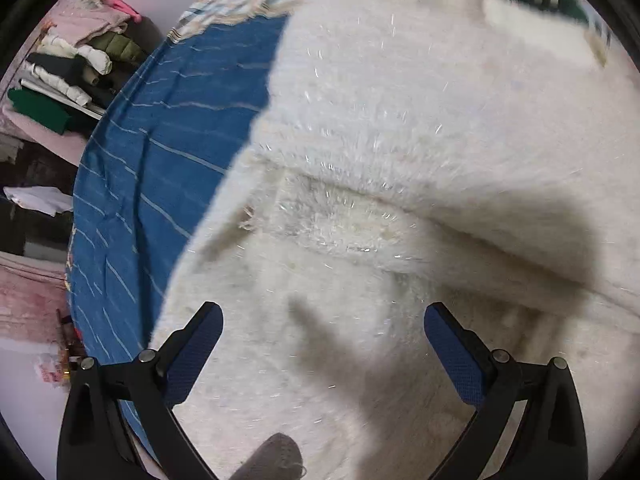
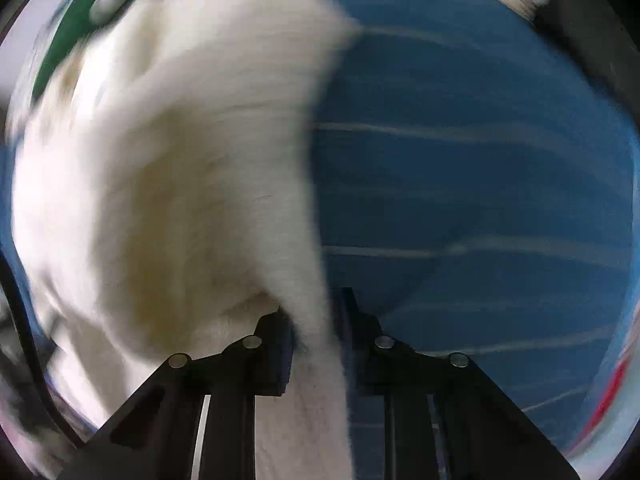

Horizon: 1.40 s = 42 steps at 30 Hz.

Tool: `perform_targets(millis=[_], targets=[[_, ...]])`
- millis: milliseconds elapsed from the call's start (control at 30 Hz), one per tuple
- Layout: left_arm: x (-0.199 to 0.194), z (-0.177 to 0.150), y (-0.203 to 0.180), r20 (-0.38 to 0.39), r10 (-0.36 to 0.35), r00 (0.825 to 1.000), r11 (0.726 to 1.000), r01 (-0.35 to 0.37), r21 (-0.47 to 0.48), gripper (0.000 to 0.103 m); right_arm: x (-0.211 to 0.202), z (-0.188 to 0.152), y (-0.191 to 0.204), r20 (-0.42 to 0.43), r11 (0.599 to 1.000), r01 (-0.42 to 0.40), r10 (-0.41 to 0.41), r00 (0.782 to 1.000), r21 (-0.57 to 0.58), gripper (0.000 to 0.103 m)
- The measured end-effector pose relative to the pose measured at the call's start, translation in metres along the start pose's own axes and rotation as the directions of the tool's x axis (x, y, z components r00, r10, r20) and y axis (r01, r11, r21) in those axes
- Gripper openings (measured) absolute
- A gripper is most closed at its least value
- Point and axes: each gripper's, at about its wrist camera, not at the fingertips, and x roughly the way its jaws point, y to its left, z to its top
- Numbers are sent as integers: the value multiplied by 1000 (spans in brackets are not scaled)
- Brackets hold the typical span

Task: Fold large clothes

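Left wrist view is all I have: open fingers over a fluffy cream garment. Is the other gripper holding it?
Observer: Yes. The right gripper is shut on an edge of the fluffy cream garment.
Operator: Is that edge lying flat?
Observer: No, it rises off the blue striped bedsheet into the fingers.
Operator: Is that view sharp?
Observer: No, it is heavily motion-blurred, while the left gripper view is mostly sharp.

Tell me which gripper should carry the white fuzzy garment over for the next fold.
Right. The right gripper is already shut on the white fuzzy garment, while the left gripper hovers open above it, holding nothing.
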Motion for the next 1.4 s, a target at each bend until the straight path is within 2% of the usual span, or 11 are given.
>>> perform_targets(millis=[200,300,433,567,700,733,900,1000,1133,1333,1400], targets=[[5,-3,-10,-28,65,997,996,-67,-66,103,4,-12,-21,-50,999,-37,36,998,-29,24],[4,-5,-13,-29,102,994,991,-104,-88,103,-29,-3,-33,-59,985,-170,169,984,-11,32],[-1,-8,-23,-36,157,987,980,-160,-121,103,-54,24,-60,2,934,-355,355,935,34,52],[-3,-8,-28,-36,196,980,968,-200,-151,103,-38,65,-77,8,840,-537,538,843,81,66],[-3,-10,-26,-37,201,979,960,-204,-192,103,11,89,-63,-127,799,-594,602,788,94,60],[-1,-8,-20,-34,197,980,960,-200,-197,103,16,91,-55,-135,794,-604,607,783,66,24],[0,-9,-13,-25,169,985,963,-170,-210,103,-3,102,-57,32,891,-454,454,891,1,10],[-3,-9,-11,-35,160,986,964,-164,-209,103,10,107,-62,-28,869,-491,493,870,58,11],[-23,-16,-3,-39,167,985,953,-171,-251,103,-27,94,-59,-40,907,-421,421,906,-12,37],[-54,-48,-1,-63,243,968,931,-251,-265,103,-74,59,-39,-88,795,-598,591,802,-104,61],[-53,-60,-8,-80,285,955,928,-295,-227,103,-72,41,-11,-136,800,-567,550,824,-197,59]])
